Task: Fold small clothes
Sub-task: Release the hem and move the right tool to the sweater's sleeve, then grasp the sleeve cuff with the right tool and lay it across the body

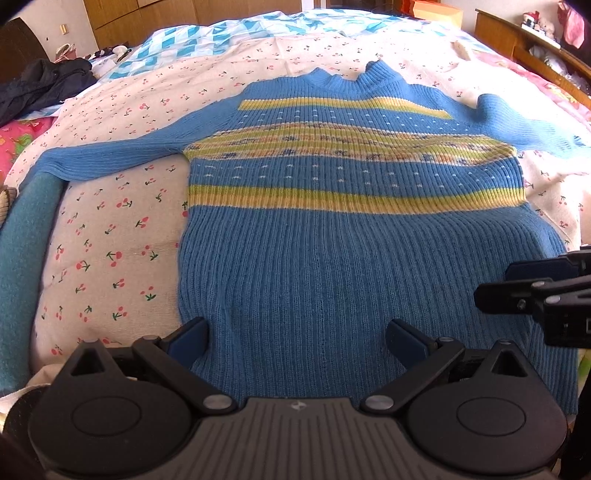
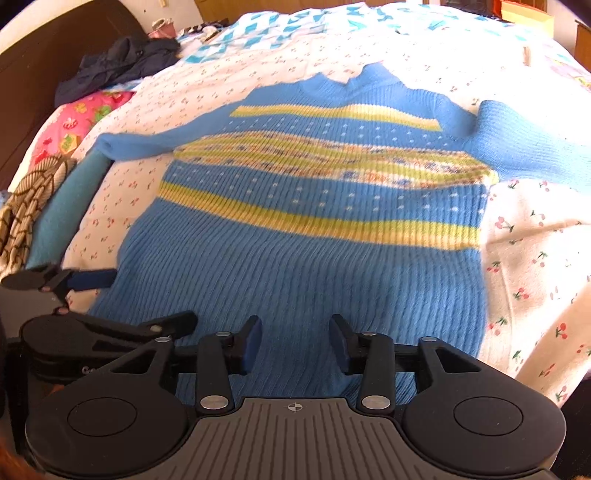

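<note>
A small blue ribbed sweater [image 1: 332, 266] with yellow-green stripes lies flat on the bed, collar at the far end and both sleeves spread out. It also shows in the right wrist view [image 2: 295, 266]. My left gripper [image 1: 297, 341] is open wide and empty, just above the sweater's hem near its left corner. My right gripper [image 2: 295, 341] is open and empty over the hem, further right. The right gripper shows at the right edge of the left wrist view [image 1: 517, 291]. The left gripper shows at the left edge of the right wrist view [image 2: 92, 280].
The bed has a white cherry-print sheet [image 1: 110, 258]. A teal cloth [image 1: 26, 258] and a patterned knit [image 2: 26, 206] lie at the left edge. Dark clothing [image 1: 40, 85] sits at the far left. A blue-white quilt [image 1: 258, 26] covers the far end. A wooden shelf [image 1: 535, 48] stands at the right.
</note>
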Demonstrator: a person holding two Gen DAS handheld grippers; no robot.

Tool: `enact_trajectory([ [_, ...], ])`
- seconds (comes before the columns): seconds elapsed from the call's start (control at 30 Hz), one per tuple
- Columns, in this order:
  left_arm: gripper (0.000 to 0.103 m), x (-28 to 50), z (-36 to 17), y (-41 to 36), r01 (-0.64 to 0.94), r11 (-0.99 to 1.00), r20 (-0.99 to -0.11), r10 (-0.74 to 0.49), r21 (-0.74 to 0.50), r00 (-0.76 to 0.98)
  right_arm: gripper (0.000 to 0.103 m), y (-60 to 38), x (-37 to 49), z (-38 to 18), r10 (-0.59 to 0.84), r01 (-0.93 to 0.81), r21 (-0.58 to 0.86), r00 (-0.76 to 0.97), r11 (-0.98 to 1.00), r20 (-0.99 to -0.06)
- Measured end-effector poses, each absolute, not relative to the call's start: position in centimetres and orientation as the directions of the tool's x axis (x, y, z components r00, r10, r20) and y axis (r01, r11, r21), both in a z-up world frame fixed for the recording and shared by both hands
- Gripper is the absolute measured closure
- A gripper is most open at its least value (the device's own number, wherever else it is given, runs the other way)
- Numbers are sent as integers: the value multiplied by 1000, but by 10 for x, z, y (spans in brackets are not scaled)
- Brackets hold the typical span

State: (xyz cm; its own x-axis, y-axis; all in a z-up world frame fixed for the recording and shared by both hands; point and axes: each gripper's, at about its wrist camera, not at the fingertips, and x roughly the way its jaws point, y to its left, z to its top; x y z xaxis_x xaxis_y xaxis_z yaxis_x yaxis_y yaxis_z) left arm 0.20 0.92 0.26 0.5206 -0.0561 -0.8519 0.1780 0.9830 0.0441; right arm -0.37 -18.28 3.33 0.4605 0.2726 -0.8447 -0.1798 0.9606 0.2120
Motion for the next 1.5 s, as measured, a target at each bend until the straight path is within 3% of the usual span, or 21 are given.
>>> enact_trajectory([
  [0.5, 0, 22, 13, -23, 210, 978, -852, -97, 16, 515, 58, -237, 11, 36, 253, -45, 274, 546, 961, -799],
  [0.87, 0, 51, 19, -78, 301, 953, -847, -147, 16, 511, 58, -339, 28, 39, 92, 230, 319, 663, 919, -743],
  [1.17, 0, 81, 26, -133, 352, 936, -817, -211, -10, 537, 58, -460, 41, 22, -78, 499, 444, 725, 744, -684],
  [1.5, 0, 93, 21, -175, 402, 915, -826, -241, -19, 510, 58, -539, 66, -18, -158, 575, 622, 789, 533, -594],
])
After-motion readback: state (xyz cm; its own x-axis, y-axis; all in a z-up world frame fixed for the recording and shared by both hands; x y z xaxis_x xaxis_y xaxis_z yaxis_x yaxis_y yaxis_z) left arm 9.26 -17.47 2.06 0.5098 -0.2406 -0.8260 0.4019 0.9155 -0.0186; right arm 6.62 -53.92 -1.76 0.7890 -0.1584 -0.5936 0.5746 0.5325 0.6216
